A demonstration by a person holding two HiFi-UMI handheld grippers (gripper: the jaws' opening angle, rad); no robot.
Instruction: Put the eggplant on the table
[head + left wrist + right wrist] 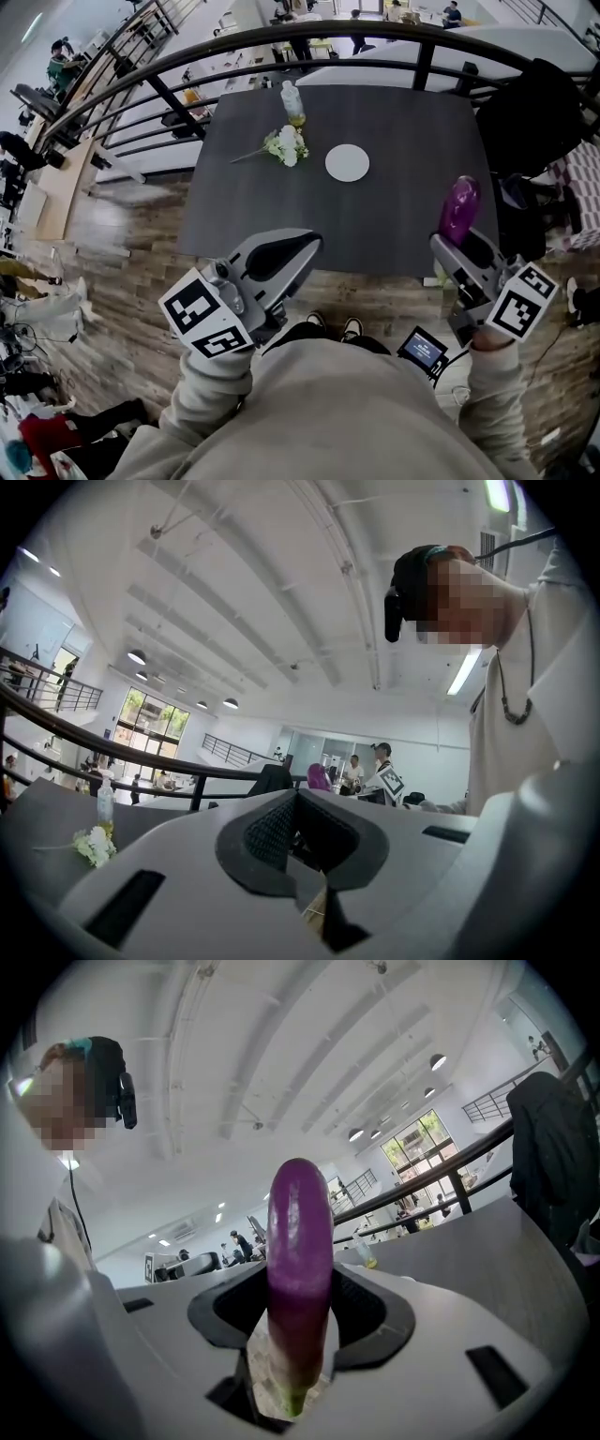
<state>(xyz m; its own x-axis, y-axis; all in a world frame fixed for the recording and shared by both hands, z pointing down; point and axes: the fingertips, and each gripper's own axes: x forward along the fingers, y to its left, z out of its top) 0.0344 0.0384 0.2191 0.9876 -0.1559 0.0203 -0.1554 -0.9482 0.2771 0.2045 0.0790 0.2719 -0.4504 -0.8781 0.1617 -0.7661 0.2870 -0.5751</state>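
Two jaws of the right gripper (454,240) clamp the upright eggplant (300,1260); left gripper (298,797) clenched empty.

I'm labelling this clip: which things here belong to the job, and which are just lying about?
Job: eggplant, gripped by the right gripper; the table it goes on.
Lying about: bottle, flowers and white plate on the table; left gripper, shut and empty.

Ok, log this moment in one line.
left gripper: shut, empty | right gripper: shut on eggplant | table: eggplant not yet set down
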